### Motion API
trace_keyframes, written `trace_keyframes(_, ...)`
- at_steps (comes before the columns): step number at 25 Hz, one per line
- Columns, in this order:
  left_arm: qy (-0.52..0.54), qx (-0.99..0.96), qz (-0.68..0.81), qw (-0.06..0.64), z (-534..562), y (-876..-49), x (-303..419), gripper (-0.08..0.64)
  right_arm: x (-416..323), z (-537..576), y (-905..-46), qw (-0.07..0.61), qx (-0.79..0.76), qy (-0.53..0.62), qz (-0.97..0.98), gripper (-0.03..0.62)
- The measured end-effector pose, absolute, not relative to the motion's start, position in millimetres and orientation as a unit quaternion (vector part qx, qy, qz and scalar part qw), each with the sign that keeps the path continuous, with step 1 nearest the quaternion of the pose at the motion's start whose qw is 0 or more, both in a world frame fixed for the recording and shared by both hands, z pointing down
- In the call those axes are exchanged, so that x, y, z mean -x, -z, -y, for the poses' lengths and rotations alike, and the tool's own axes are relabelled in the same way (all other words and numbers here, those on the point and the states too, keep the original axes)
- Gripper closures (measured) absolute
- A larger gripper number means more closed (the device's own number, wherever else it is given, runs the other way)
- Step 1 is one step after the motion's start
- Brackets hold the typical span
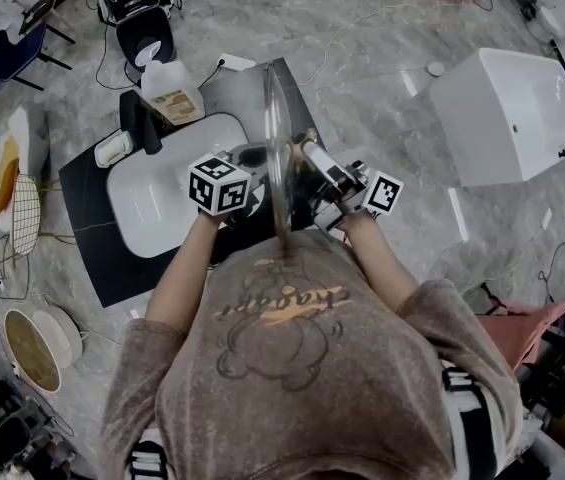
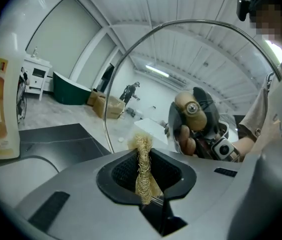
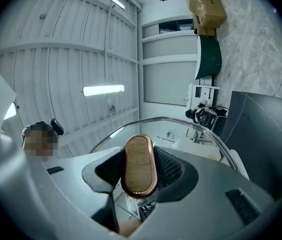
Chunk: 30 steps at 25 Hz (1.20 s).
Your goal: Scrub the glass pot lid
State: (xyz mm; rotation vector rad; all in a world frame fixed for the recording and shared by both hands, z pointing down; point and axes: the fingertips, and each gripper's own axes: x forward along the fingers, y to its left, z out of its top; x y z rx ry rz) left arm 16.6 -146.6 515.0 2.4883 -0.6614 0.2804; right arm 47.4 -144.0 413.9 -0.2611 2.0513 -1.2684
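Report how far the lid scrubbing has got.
Done: the right hand-held gripper is shut on the wooden knob, holding the glass pot lid on edge above the white sink. In hand: the left hand-held gripper, shut on a straw-coloured fibre scrubber, faces the lid; contact cannot be told. Left: the scrubbing itself, since no suds or wiped streaks show on the glass.

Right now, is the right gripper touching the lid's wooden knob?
Touching. The right gripper view shows the right gripper with its pads pressed on both sides of the wooden knob of the glass lid, with no gap.
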Motion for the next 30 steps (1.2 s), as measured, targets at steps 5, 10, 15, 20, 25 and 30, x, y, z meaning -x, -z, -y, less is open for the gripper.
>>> trace_keyframes(5,-0.117,-0.928,0.200,0.293,120.7,-513.2,-23.1,0.494,-49.8,148.6,-418.0,0.349,0.109,0.485,-0.794,0.413)
trace_keyframes(10,-0.117,-0.926,0.159,0.321,94.8,-502.9,-30.2,0.494,-56.0,156.4,-418.6,0.348,0.120,0.480,-0.796,0.413)
trace_keyframes(15,-0.094,-0.925,0.134,0.342,76.1,-481.6,-33.6,0.494,-62.6,162.0,-422.8,0.345,0.135,0.479,-0.796,0.413)
trace_keyframes(20,-0.046,-0.926,0.107,0.358,65.5,-452.4,-28.6,0.494,-66.3,164.7,-432.9,0.340,0.150,0.479,-0.795,0.413)
trace_keyframes(25,0.041,-0.923,0.096,0.371,70.5,-415.9,-16.9,0.494,-69.8,163.8,-440.2,0.328,0.156,0.479,-0.799,0.413)
trace_keyframes(30,0.070,-0.920,0.124,0.365,80.8,-404.7,-6.4,0.494,-72.2,159.9,-444.4,0.312,0.164,0.476,-0.806,0.413)
